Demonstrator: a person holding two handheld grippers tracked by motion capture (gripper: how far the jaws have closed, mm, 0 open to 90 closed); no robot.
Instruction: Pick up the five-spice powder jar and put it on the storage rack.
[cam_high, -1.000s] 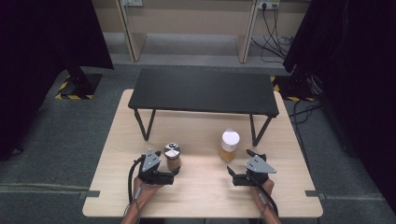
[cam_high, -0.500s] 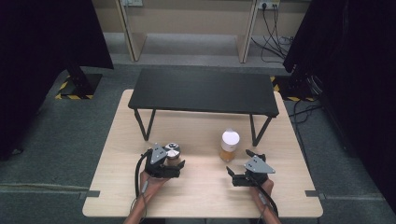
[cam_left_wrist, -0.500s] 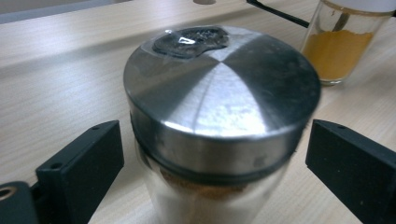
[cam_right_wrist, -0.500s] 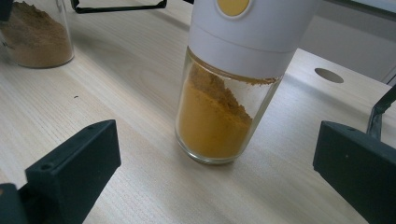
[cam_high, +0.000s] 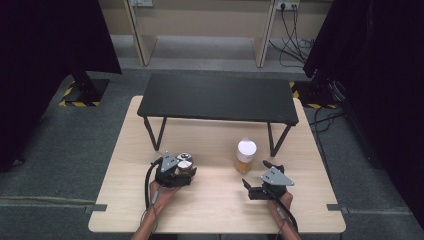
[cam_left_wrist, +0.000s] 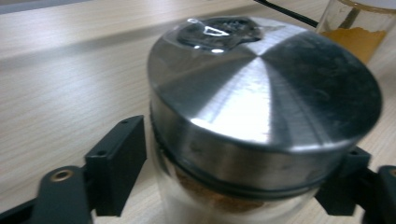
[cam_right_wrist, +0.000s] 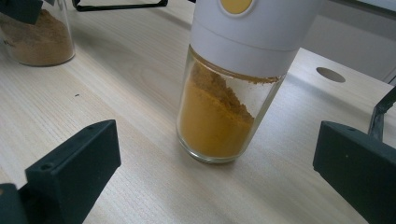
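A glass spice jar with a brushed steel lid (cam_left_wrist: 261, 93), holding brown powder, stands on the wooden table (cam_high: 215, 210) at the front left. My left gripper (cam_high: 181, 173) is shut on its glass body just under the lid, one black jaw on each side (cam_left_wrist: 236, 186). A second jar with a white cap (cam_high: 246, 155) and orange-yellow powder (cam_right_wrist: 215, 116) stands at the front right. My right gripper (cam_high: 256, 174) is open just in front of it, jaws wide on either side without touching (cam_right_wrist: 217, 158).
A low black bench (cam_high: 217, 97) on thin legs spans the back half of the table, its right leg close behind the white-capped jar. A round hole (cam_right_wrist: 330, 74) is cut in the tabletop beyond that jar. Grey carpet surrounds the table.
My left gripper has moved forward to the steel-lidded jar and closed on it. The right gripper and the white-capped jar have hardly moved.
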